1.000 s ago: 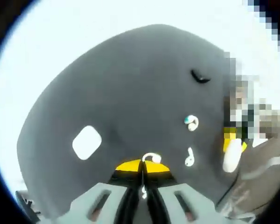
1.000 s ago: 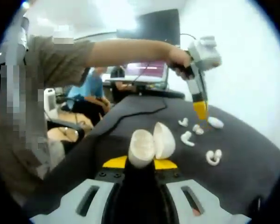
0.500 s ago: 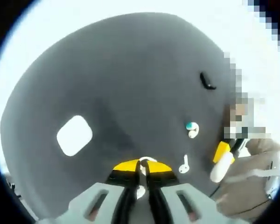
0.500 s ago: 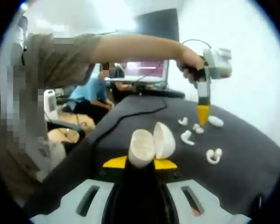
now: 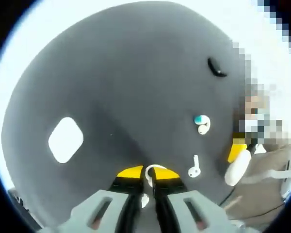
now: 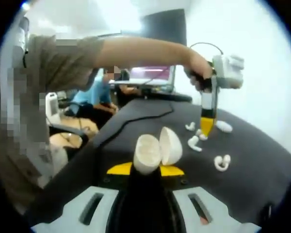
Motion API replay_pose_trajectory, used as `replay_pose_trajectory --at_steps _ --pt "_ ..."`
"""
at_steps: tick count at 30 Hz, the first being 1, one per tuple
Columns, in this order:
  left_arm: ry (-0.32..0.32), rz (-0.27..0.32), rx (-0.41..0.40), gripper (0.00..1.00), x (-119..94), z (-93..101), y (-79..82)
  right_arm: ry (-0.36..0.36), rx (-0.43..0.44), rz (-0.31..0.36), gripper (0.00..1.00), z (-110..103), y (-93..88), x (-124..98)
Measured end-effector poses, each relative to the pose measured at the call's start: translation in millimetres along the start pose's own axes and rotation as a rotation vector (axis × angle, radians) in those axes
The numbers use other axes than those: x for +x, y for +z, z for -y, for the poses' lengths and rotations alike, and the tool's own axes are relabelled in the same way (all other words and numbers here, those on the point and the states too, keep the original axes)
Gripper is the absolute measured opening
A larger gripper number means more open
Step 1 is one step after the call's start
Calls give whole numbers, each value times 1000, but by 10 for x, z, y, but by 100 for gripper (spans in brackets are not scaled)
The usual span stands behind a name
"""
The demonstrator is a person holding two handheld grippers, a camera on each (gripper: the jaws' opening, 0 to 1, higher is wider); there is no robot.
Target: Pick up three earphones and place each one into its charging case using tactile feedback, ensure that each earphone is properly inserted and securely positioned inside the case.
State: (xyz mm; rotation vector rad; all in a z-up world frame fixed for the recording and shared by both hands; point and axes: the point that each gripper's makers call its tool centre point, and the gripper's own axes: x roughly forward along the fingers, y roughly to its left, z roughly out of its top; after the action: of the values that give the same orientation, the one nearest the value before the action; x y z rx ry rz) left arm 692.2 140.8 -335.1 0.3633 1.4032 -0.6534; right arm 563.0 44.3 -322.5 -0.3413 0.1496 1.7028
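Observation:
On the dark grey mat [image 5: 136,82] lie a closed white case [image 5: 65,139], a white stem earphone [image 5: 194,168], a teal-and-white earbud [image 5: 201,124] and a black earphone [image 5: 216,68]. My left gripper [image 5: 148,174] points down at the mat with a narrow gap between its jaws. A white hook earphone [image 5: 156,168] sits right at its yellow tips. My right gripper [image 6: 150,170] is shut on an open white charging case [image 6: 157,148], held above the mat's near edge. The left gripper [image 6: 206,130] hangs over white earphones [image 6: 194,143] there, beside a white case [image 6: 224,126].
A person's arm [image 6: 136,51] stretches across from the left to hold the left gripper. Another white earphone [image 6: 222,162] lies nearer on the right. Behind the mat are a black cable [image 6: 140,116], a monitor [image 6: 150,75] and a seated person [image 6: 94,92].
The left gripper's jaws went from touching to slightly parted. In the right gripper view it rose, then came back down over the earphones. The right gripper and its case stayed still.

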Motion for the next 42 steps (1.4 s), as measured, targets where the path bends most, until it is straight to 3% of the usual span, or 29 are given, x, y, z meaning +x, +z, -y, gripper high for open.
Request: replay_pose_trajectory --at_steps 3,11,15,20,25,31,37,39,42 --pt "9 -2 20 2 -29 -27 -11 0 2 1 20 -3 0 -2" --pt "7 106 30 1 -159 32 9 1 3 1 20 0 1 -2" --pt "0 199 74 1 -328 184 163 1 4 1 20 4 -1 -1" --pt "40 303 179 1 -566 425 446 3 8 2 20 13 -3 2" --pt "10 347 254 1 -712 783 653 3 8 4 20 18 -6 4" --pt "48 336 343 1 -470 1112 781 2 3 3 20 23 -7 7" --pt "28 341 326 1 -201 1267 811 1 1 4 20 27 -9 10" --pt "-7 344 300 1 -150 1359 802 1 2 4 20 27 -9 11" --pt "-1 338 300 1 -94 1409 778 1 2 5 20 27 -10 11"
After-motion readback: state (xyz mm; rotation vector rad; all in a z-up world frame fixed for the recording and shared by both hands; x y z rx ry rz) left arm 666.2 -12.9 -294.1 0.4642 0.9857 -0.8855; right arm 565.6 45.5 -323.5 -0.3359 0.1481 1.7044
